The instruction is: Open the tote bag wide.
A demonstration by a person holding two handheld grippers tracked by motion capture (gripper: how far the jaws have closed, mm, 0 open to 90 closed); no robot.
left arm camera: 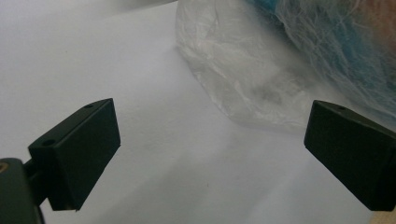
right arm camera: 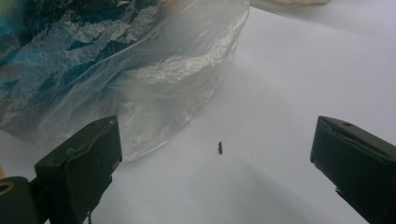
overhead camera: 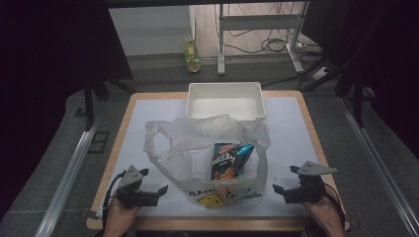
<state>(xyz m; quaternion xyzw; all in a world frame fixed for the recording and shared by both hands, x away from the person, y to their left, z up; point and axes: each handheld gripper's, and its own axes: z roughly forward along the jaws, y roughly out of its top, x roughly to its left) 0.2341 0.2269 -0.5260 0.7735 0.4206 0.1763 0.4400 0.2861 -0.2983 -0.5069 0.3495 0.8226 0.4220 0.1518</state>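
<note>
A clear plastic bag (overhead camera: 197,143) lies crumpled in the middle of the white table cover. A blue snack packet (overhead camera: 228,160) lies inside it, toward the front right. My left gripper (overhead camera: 157,191) rests near the front left edge, open, with nothing between its jaws, a short way left of the bag. My right gripper (overhead camera: 279,190) sits at the front right, open and empty, just right of the bag. In the left gripper view the bag (left arm camera: 252,70) fills the upper right beyond my left gripper (left arm camera: 210,144). The right gripper view has the bag (right arm camera: 140,79) at upper left beyond my right gripper (right arm camera: 215,163).
A white rectangular bin (overhead camera: 225,100) stands empty at the table's far edge, behind the bag. A bottle (overhead camera: 192,53) stands on the floor beyond the table. A tiny dark speck (right arm camera: 220,147) lies on the white cover between the right jaws.
</note>
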